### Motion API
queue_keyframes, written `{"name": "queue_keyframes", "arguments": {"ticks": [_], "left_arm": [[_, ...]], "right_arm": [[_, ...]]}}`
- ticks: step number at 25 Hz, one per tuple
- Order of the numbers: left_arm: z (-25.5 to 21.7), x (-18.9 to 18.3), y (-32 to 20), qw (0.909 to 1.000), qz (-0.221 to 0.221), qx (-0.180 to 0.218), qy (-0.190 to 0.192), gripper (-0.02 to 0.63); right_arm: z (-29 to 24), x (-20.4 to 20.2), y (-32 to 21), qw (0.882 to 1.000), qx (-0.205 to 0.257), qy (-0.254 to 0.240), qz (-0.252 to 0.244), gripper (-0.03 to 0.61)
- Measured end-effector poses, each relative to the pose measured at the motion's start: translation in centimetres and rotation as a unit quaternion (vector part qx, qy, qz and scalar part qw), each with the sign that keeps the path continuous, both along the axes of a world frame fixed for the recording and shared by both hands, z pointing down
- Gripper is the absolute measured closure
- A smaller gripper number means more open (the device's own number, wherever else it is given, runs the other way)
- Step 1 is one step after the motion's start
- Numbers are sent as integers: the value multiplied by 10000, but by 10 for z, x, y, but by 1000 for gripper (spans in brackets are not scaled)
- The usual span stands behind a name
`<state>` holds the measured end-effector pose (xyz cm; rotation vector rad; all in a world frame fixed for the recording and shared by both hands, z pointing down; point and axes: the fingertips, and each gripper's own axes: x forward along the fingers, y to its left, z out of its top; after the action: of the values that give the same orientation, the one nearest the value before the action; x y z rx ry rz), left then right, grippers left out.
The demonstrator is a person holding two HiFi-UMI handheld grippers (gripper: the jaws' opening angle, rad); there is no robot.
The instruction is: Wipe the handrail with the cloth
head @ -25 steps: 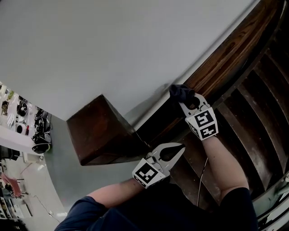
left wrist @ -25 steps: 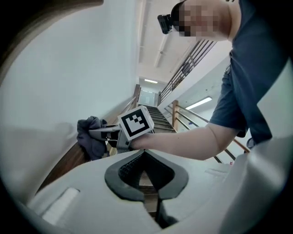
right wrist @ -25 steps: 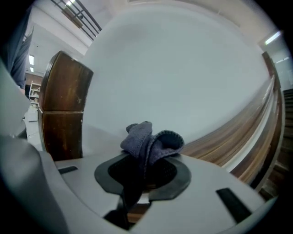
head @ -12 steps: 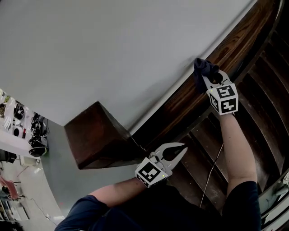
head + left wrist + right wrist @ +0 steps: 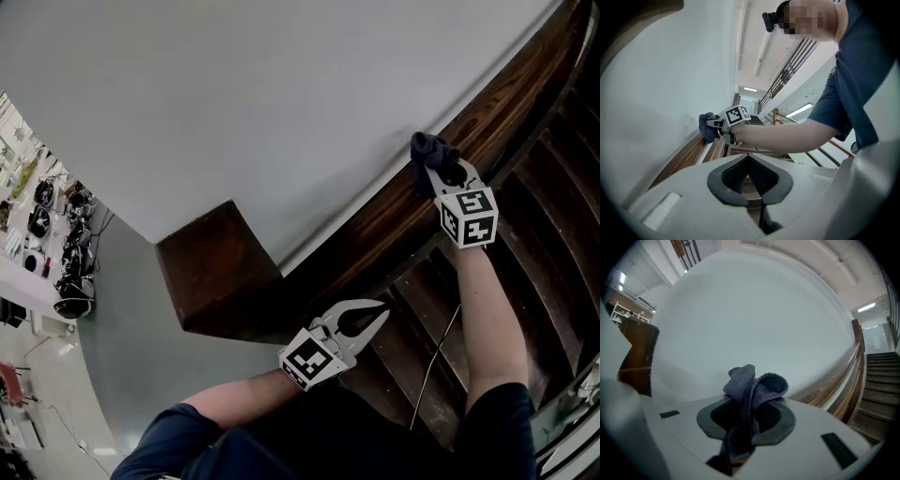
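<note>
The right hand-held gripper (image 5: 431, 171) is clamping a bunched dark blue cloth (image 5: 424, 150), holding it at the wooden handrail's (image 5: 370, 230) upper edge, right against the pale wall (image 5: 281, 94). Bare rail is stretching above and below the cloth, with stair treads (image 5: 553, 234) lying on its other side. The left hand-held gripper (image 5: 378, 310) is hanging low near the rail's dark end block (image 5: 220, 272), jaws closed on nothing.

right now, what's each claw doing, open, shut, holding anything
left claw: shut, nothing in it.
right claw: shut on the cloth.
</note>
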<state>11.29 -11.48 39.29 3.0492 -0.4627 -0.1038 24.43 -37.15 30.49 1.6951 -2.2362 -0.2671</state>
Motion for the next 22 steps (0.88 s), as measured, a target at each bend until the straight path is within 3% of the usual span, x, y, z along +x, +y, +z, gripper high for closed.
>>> {"name": "queue_keyframes", "arguments": {"ticks": [8,15,22], "left_arm": [[-43,-32,41,9985,425,283,199,611],[-34,-58,67,9970,762,-41,128,610],[-20,-81,87,9961,830,-282,-24,611]], "right_arm": [[2,-65,125,9964,143,-715,-437,482],[29,-122,227,9878,-45,-1271,-899,482],[55,-162,301,9809,-93,-1695,-948,482]]}}
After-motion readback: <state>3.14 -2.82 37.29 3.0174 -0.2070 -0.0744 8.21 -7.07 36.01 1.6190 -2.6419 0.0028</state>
